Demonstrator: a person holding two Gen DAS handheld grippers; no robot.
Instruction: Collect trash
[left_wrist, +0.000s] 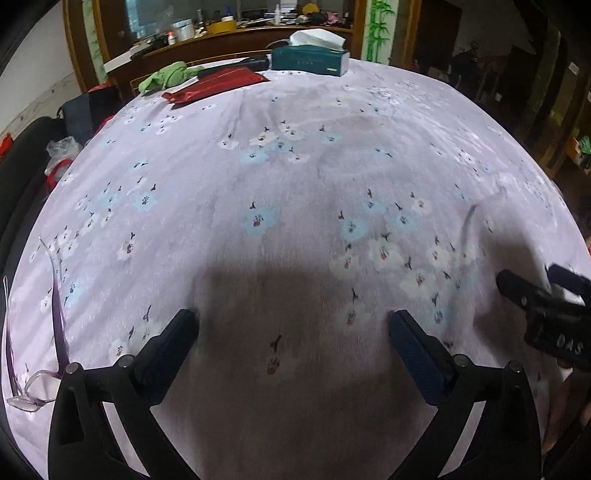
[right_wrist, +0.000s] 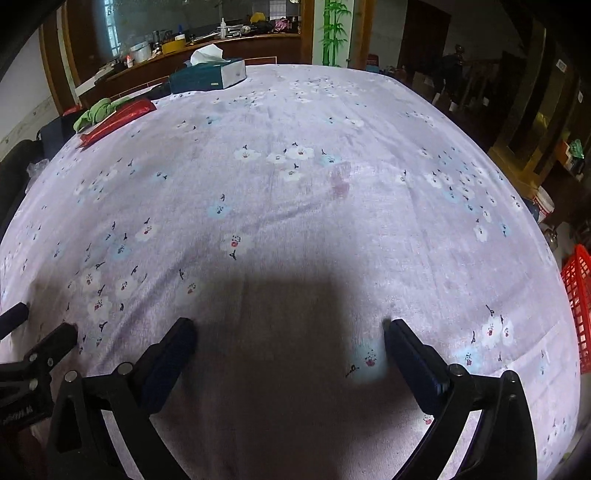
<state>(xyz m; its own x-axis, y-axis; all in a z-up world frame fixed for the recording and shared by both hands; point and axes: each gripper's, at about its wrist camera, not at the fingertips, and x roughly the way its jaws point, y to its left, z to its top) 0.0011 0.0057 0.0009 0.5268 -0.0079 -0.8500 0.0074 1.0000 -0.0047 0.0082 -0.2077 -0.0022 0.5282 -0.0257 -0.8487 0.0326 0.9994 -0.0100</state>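
Observation:
My left gripper hangs open over the near part of a table with a lilac flowered cloth, nothing between its fingers. My right gripper is open too, over the same cloth, and it shows at the right edge of the left wrist view. At the far left of the table lie a crumpled green cloth and a flat red packet. No loose scrap lies near either gripper.
A teal tissue box stands at the far edge. Clear-framed glasses lie at the near left edge. A red plastic basket stands off the table's right side. A cluttered wooden counter runs behind the table.

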